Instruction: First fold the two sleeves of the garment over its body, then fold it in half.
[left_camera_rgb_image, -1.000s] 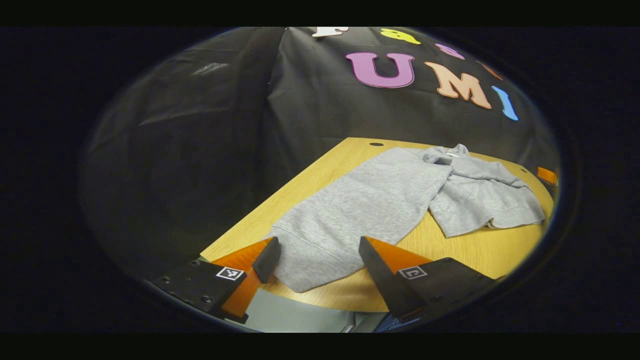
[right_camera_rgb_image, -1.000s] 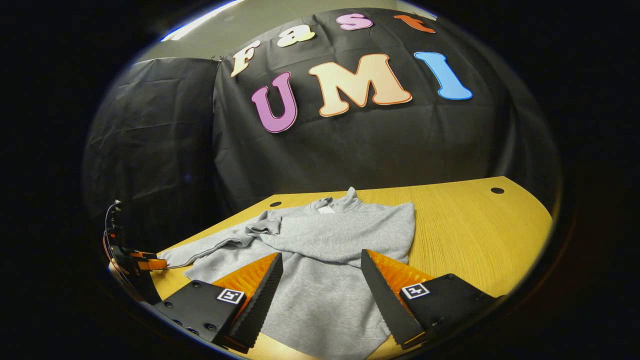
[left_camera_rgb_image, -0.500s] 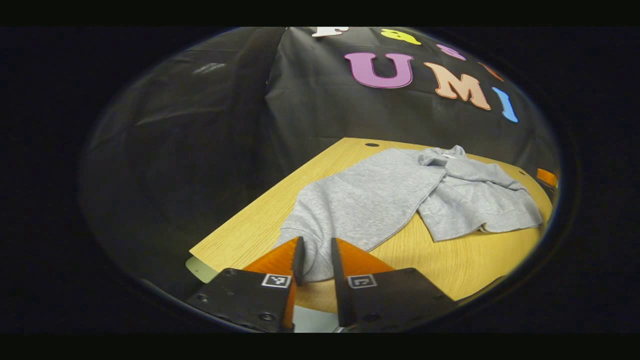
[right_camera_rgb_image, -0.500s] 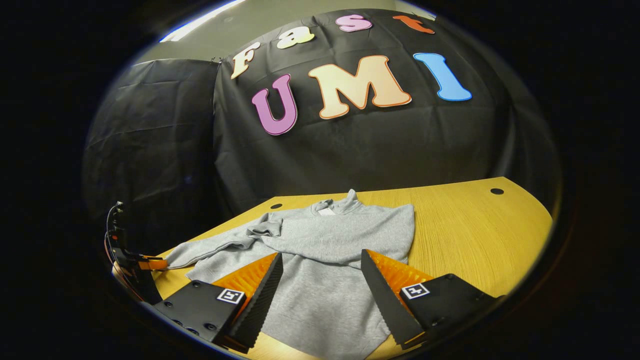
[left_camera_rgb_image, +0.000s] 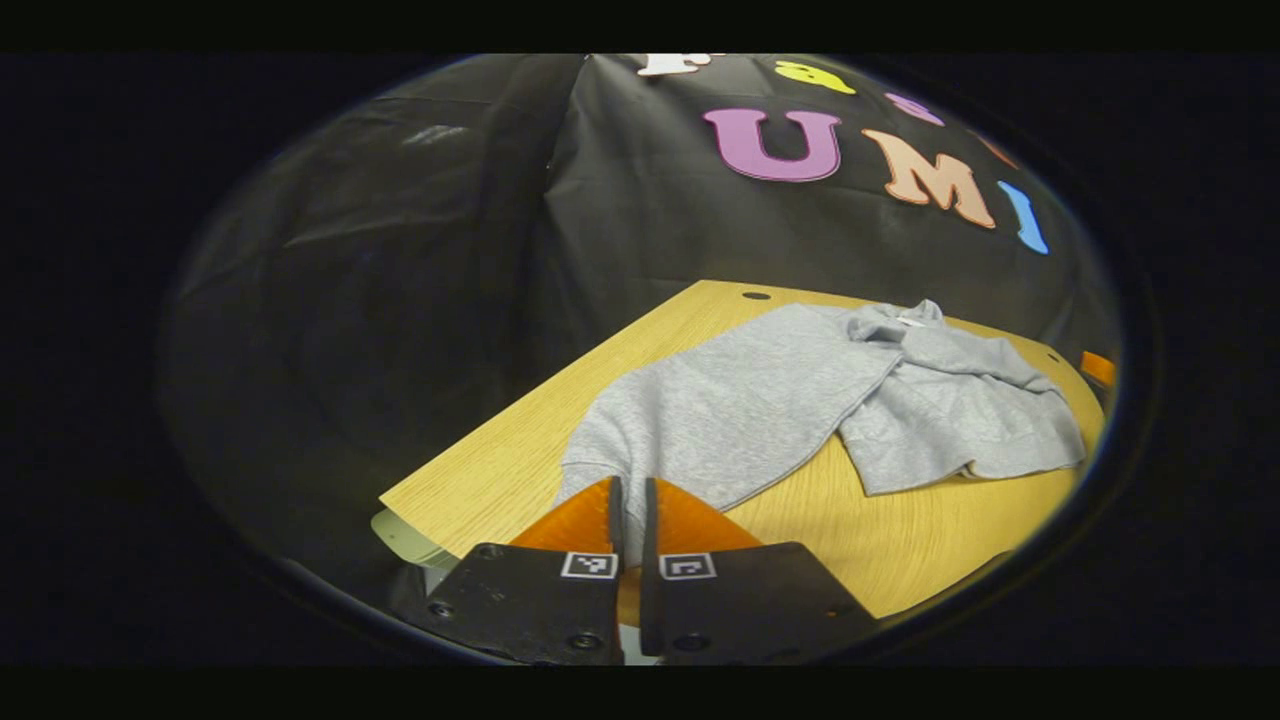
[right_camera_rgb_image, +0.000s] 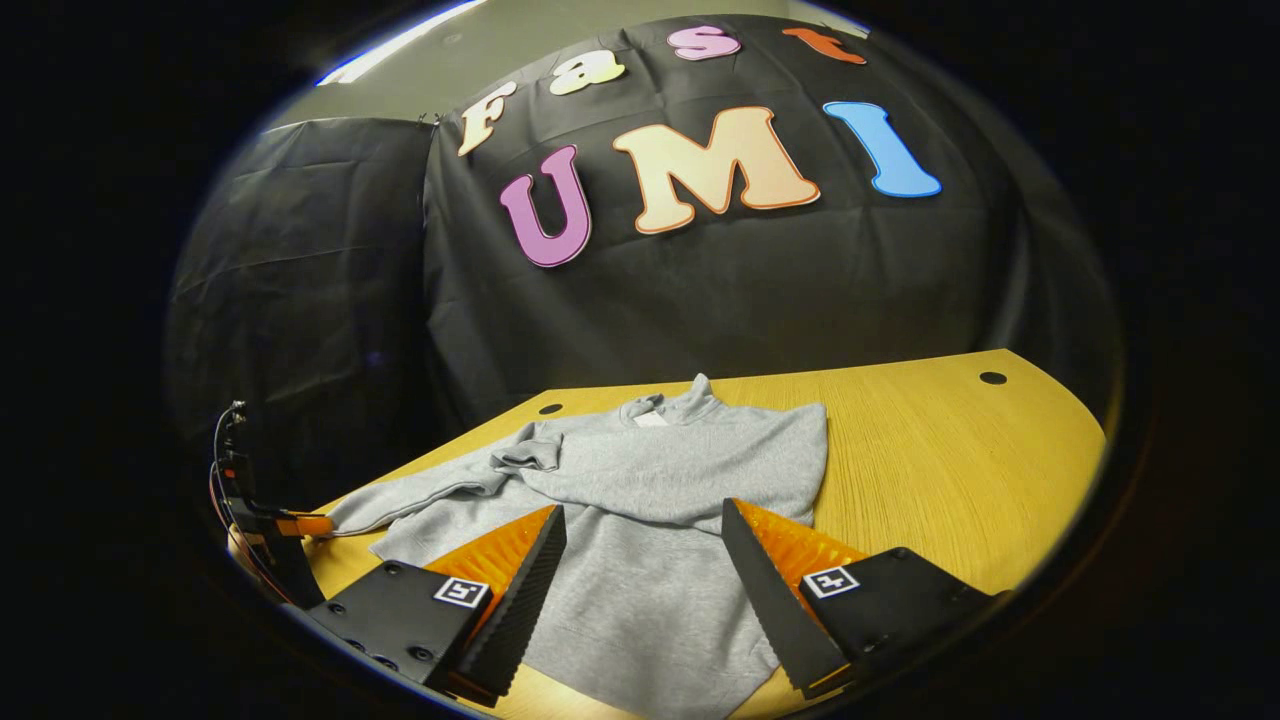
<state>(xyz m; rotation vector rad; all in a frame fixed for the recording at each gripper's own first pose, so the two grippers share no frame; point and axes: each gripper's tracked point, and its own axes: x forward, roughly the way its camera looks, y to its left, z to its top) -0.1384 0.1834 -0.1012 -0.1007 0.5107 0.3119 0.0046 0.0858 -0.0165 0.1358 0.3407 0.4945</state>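
The wooden bench (right_camera_rgb_image: 950, 440) carries the grey garment (right_camera_rgb_image: 640, 520), spread near its front edge, one sleeve (left_camera_rgb_image: 720, 410) stretched out sideways. It looks soft and limp, likely to sag; best held at cuffs or hems. The left claw (left_camera_rgb_image: 630, 500) is pinched tight on that sleeve's cuff. The right claw (right_camera_rgb_image: 645, 570) hangs wide open over the garment's hem, holding nothing.
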